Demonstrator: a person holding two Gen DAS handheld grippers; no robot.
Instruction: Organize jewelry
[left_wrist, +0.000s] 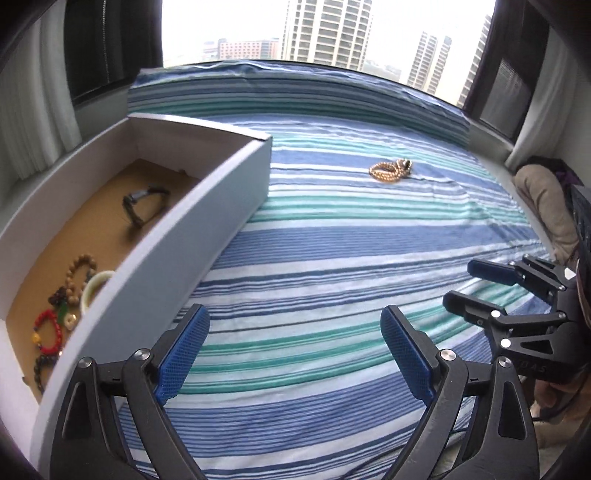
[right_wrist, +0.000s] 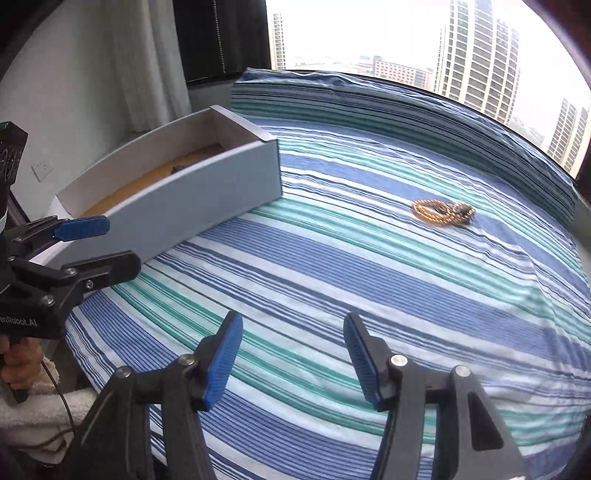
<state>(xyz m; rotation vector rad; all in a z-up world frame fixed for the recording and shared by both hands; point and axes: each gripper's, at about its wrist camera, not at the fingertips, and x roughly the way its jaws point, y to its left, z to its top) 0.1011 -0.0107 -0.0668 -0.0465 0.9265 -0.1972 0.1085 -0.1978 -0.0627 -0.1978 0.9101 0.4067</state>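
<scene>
So your left gripper (left_wrist: 295, 350) sits at the bottom middle of the left wrist view with its blue pads spread wide, nothing between them, just striped sheet (left_wrist: 332, 258) underneath. Your right gripper (right_wrist: 293, 358) is at the bottom middle of the right wrist view, fingers also apart but not as wide, and empty too. You can see each one from the other camera: the right one pokes in at the lower right edge of the left view, the left one at the left edge of the right view, in front of the box, both with fingers clearly parted.

The white box (left_wrist: 229, 177) is in the left half of the left view, sitting on the sheet, with a brown cardboard floor. Inside it, a dark bracelet (left_wrist: 144, 203) lies toward the far end. At the near end, lower left of the frame, you've got a cluster: a tan beaded bracelet (left_wrist: 79, 269), a pale bangle (left_wrist: 94, 288) leaning by the wall, a red beaded bracelet (left_wrist: 48, 332) and a darker beaded one below it, partly cut off.

Still out on the sheet is a pile of golden-brown beads (left_wrist: 389, 170), upper middle of the left view, well apart from the box and both grippers. In the right view it's right of centre (right_wrist: 439, 212), a bit blurry, with something darker tangled at its right side.
</scene>
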